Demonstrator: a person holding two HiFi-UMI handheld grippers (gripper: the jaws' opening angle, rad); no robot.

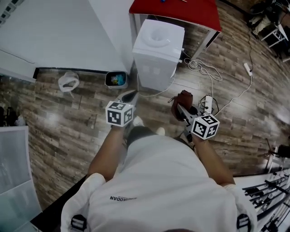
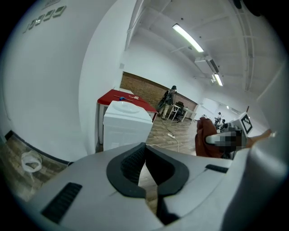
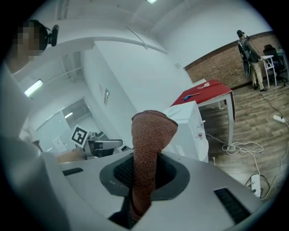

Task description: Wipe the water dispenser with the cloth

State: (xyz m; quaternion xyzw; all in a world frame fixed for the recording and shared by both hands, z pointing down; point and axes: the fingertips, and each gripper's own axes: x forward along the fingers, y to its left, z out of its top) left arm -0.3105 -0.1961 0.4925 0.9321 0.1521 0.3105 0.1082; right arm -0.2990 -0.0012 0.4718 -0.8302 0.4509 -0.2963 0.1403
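A white water dispenser (image 1: 157,52) stands on the wood floor against the white wall, ahead of me; it also shows in the left gripper view (image 2: 126,124) and behind the cloth in the right gripper view (image 3: 192,128). My right gripper (image 1: 180,108) is shut on a brown-red cloth (image 3: 151,153), which sticks up between its jaws and appears as a bundle (image 1: 183,100) in the head view. My left gripper (image 1: 129,96) is shut with nothing in it, its pads (image 2: 135,164) meeting at the tip. Both grippers hang short of the dispenser.
A red table (image 1: 181,11) stands behind the dispenser. A white cable (image 1: 206,72) and power strip (image 1: 207,104) lie on the floor to the right. A small bin (image 1: 116,79) and a white bag (image 1: 69,82) sit left by the wall. A person (image 3: 248,52) stands far off.
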